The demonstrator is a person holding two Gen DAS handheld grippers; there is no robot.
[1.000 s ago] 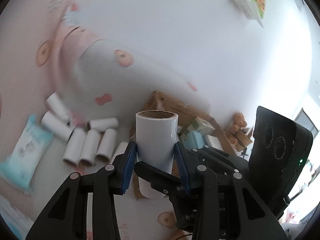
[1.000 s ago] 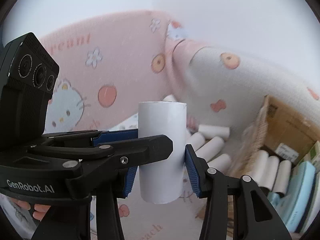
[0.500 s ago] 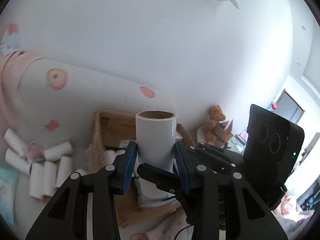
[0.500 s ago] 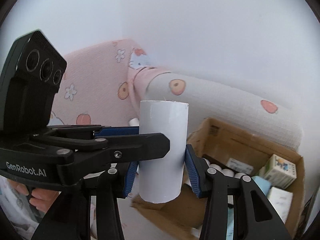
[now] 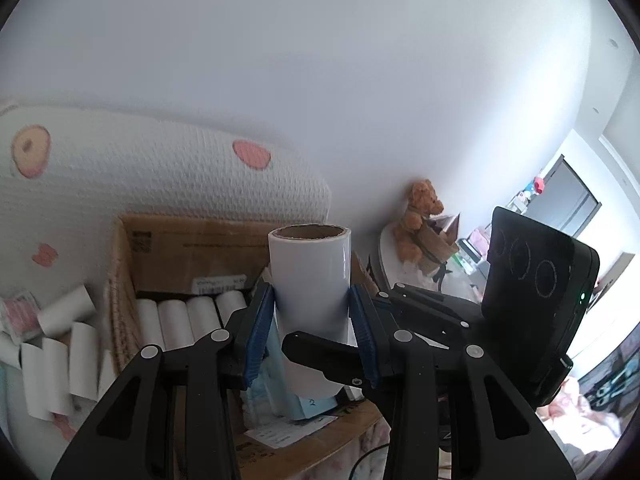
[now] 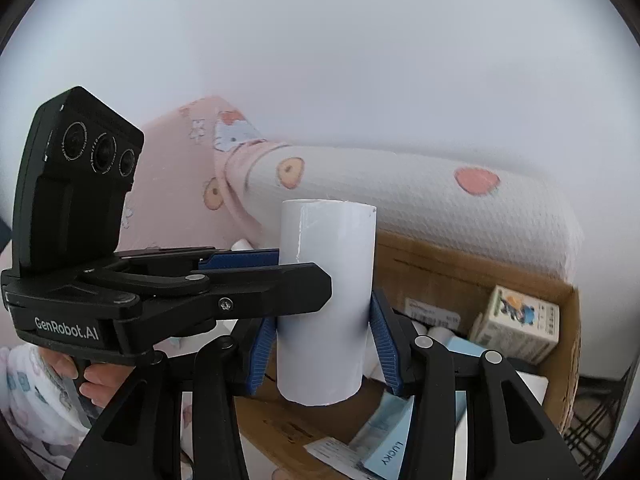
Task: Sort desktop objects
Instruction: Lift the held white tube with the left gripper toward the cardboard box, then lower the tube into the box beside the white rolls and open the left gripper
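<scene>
Loose white rolls [image 5: 60, 356] lie on the bedding at far left, outside the cardboard box [image 5: 160, 248]. Inside it, a row of rolls [image 5: 188, 316] lies side by side. Both the left gripper [image 5: 312, 332] and the right gripper [image 6: 322, 344] clamp one upright white paper roll [image 5: 310, 280] above the box. Further right sit a small printed carton [image 6: 520, 320] and a teddy bear [image 5: 420, 208].

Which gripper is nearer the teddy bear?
Right. The right gripper reaches in from the teddy bear's side of the white roll; the left gripper clamps the same roll from the far side.
</scene>
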